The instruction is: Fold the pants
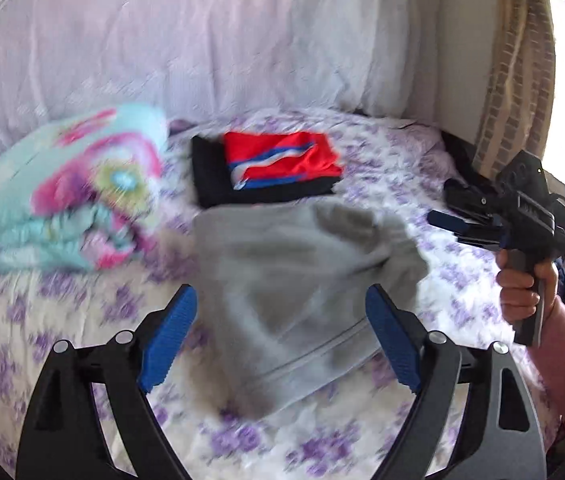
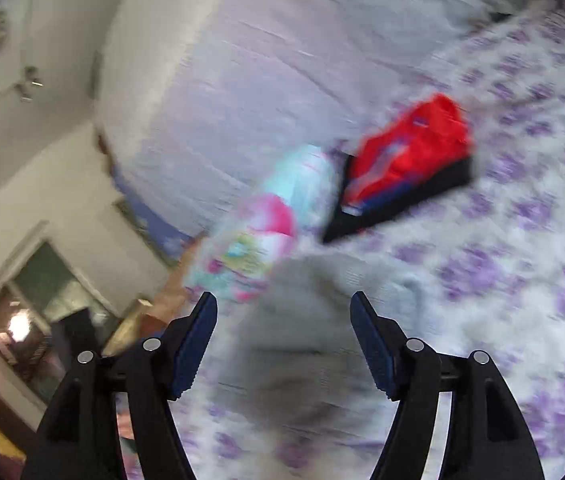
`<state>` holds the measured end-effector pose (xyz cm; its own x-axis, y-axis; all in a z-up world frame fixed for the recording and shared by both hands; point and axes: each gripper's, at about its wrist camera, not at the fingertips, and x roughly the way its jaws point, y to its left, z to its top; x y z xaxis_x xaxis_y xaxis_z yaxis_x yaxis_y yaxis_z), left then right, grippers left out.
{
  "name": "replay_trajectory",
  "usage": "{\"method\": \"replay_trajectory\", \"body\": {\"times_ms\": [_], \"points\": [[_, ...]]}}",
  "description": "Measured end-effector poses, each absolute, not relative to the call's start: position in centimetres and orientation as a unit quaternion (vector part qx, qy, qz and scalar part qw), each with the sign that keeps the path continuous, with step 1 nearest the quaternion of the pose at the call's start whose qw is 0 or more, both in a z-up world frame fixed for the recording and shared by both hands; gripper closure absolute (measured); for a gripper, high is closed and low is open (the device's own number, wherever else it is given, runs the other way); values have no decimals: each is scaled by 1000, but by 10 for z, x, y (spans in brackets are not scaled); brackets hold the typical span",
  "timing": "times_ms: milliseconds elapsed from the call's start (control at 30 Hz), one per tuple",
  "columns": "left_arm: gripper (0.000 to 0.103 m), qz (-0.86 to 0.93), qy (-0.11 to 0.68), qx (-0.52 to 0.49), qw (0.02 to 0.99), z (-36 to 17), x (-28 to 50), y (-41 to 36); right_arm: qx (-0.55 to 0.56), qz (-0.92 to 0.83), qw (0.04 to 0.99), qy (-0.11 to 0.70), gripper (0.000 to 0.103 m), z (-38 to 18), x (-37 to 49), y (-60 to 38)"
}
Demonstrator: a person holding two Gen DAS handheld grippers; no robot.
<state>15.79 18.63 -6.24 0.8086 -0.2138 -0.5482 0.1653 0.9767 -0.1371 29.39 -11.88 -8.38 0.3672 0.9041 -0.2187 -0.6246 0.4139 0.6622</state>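
One pair of grey, soft fleece pants (image 1: 294, 264) is lying crumpled on the white bedspread with purple flowers (image 1: 382, 152), just ahead of both grippers. The left gripper (image 1: 282, 332) is hovering over them with its two blue-padded fingers (image 1: 170, 336) spread wide, nothing between the pads. The right gripper (image 2: 284, 340) is likewise standing with its two fingers apart, gripping nothing; the left wrist view is showing it held in one hand (image 1: 522, 292) at the pants' right. Beyond the pants, two folded garments are sitting stacked: one red piece with blue and white stripes (image 1: 282, 160) on one black piece (image 1: 218, 184). One turquoise and pink floral bundle (image 1: 70, 192) is resting to their left.
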Motion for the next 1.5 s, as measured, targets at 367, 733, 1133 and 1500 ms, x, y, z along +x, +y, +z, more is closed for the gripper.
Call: {"method": "replay_trajectory", "body": {"times_ms": [367,733,1133,1500], "points": [[19,-129,384,-21,914,-134,198,141,318,427,750,392,93,-169,369,-99],[5,60,324,-91,940,-71,95,181,59,319,903,281,10,-71,178,-85],[5,126,336,-67,931,-103,72,140,-42,197,955,219,3,-111,87,-61],[5,124,330,-36,935,-104,58,123,-54,190,941,274,3,-130,94,-58]]}}
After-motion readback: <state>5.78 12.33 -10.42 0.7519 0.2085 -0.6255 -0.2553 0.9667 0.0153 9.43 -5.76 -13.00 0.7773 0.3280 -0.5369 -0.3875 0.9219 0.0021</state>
